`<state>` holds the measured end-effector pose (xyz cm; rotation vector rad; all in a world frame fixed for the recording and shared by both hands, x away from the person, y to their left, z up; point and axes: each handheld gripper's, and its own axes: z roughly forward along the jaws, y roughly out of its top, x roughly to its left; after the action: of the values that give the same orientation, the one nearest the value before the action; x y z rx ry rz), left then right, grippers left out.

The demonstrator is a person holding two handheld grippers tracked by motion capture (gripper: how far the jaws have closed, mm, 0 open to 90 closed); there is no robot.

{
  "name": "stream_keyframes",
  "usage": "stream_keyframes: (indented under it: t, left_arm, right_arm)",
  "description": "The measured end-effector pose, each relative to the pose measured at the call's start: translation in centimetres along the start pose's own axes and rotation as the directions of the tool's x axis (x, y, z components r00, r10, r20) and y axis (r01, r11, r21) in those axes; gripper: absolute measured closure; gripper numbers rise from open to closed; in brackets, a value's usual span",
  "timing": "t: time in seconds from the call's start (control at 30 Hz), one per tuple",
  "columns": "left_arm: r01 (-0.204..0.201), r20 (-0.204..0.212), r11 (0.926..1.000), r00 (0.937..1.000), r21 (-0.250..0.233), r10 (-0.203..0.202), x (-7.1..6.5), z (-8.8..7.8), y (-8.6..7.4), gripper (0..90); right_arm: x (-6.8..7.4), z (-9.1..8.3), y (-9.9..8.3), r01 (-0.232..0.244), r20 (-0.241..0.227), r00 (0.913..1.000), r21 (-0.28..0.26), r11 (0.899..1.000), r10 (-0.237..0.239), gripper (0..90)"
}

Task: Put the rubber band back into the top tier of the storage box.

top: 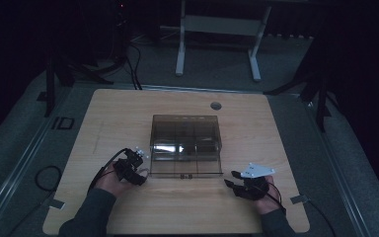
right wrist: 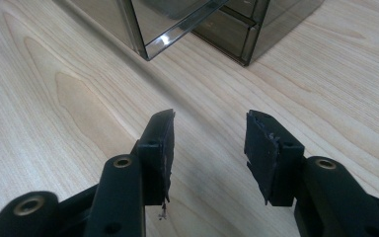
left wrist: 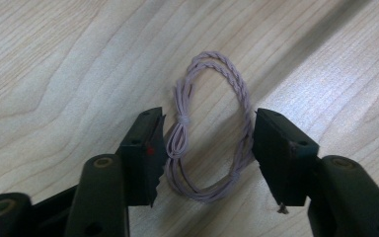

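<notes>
We count one light wooden desk [top: 128, 113], one smoky transparent plastic box with inner compartments [top: 186, 143], one loop of pale mauve braided cord [left wrist: 212, 128], and two black two-jaw grippers, one in each of the person's hands.

The box stands at the middle of the desk, its front panel folded down toward the near edge. We see dividers inside it, but we cannot tell what lies in the compartments in the dim high view.

The left gripper [left wrist: 207, 140] sits at the near left of the box in the high view. Its own view shows the jaws spread wide, one on each side of the cord loop, which lies flat on the desk between them. The loop is an elongated oval with a small knot on its left strand and another low on its right strand. The right jaw stands against the right strand; the left jaw is just beside the left strand, and we cannot tell whether it touches. The cord is not lifted.

The right gripper [right wrist: 208, 143] is at the near right of the box, a grey three-cornered plate on top of it in the high view. Its jaws are also wide apart with only bare wood between them, and the box's near corner lies beyond, apart from the jaws.
</notes>
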<state>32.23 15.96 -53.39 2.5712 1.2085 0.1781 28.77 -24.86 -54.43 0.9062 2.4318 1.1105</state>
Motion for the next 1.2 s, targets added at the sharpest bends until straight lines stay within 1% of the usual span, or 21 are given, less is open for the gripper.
stream_keyframes:
  t: [0.3,0.6,0.8,0.93,1.03,1.2]
  left_arm:
    - [0.000,0.001,0.9992,1.0000,0.040,0.000,0.5,-0.2,0.3,57.1]
    - [0.012,0.000,0.9972,0.9999,0.073,-0.012,1.2,-0.3,0.5,63.8]
    - [0.021,-0.002,0.9941,0.9998,0.107,-0.021,1.6,-0.3,0.7,68.2]
    - [0.027,-0.004,0.9906,0.9996,0.134,-0.027,1.8,-0.4,0.8,70.3]
    - [0.036,-0.006,0.9889,0.9993,0.144,-0.036,1.9,-0.4,0.9,71.9]
    - [0.044,-0.003,0.9861,0.9990,0.160,-0.044,2.1,-0.4,0.8,77.3]
  right_arm:
    - [0.0,0.0,0.0,0.000,-0.001,1.0000,0.002,1.000,0.000,54.3]
    - [0.0,0.1,-0.1,0.002,-0.003,1.0000,0.005,1.000,-0.002,54.2]
    - [-0.1,0.1,-0.1,0.002,-0.005,1.0000,0.006,1.000,-0.002,54.2]
    - [0.0,0.2,-0.1,0.002,-0.006,1.0000,0.008,1.000,-0.002,54.1]
    - [-0.1,0.2,-0.1,0.003,-0.006,1.0000,0.007,1.000,-0.003,54.1]
    - [0.0,0.2,-0.1,0.002,-0.006,1.0000,0.009,1.000,-0.002,54.1]
